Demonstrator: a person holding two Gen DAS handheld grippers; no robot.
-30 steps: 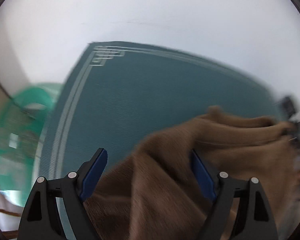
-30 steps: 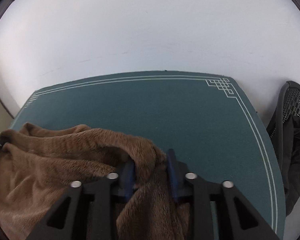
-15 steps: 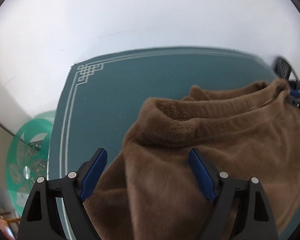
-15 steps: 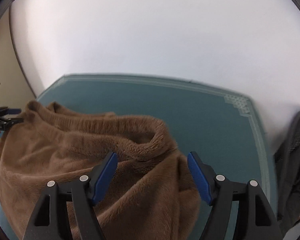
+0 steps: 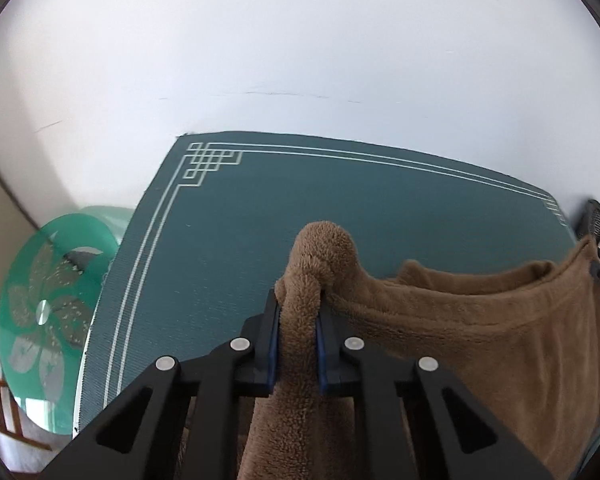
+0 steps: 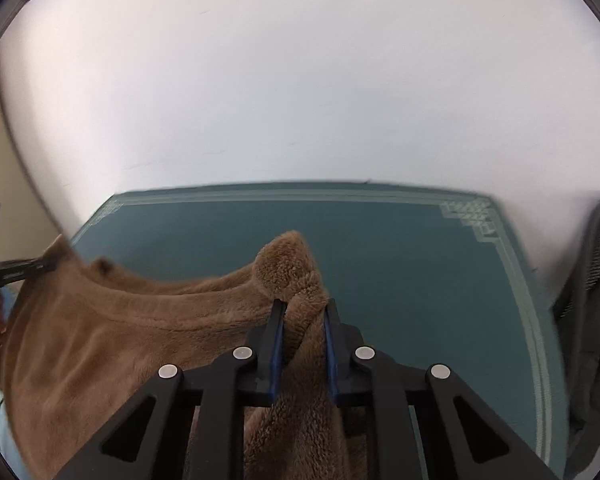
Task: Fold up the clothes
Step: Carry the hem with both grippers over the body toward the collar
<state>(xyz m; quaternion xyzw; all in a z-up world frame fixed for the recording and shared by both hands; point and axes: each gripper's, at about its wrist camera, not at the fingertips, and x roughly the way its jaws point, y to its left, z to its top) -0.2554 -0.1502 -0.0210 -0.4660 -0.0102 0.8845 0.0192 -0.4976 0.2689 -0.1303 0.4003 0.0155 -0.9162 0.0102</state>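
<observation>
Spanning the gap between the two tools, the brown fleece garment (image 5: pixel 480 332) hung as a taut sheet over the near part of the table (image 5: pixel 340 208), its upper hem stretched almost level from one clamped corner to the other. The teal mat with white line border covering the table lay bare beyond the cloth. In judgement, the step in hand was a two-corner carry of the garment over the table, whether to spread it flat or to lay one half over the other could not be settled. To do it well, both corners should travel at equal height and equal pace, with the hem kept tight so the pile does not bunch, and neither grip should be eased until the cloth is borne by the table.

The left hand-held gripper (image 5: pixel 298 316) was clamped hard on a bunched corner, a knob of fleece standing proud above its blue pads. The right hand-held gripper (image 6: pixel 304 320) was likewise clamped on the opposite corner. Both pointed forward across the table toward the white wall, held roughly level. A green fan (image 5: pixel 52 300) stood off the table's left edge.
</observation>
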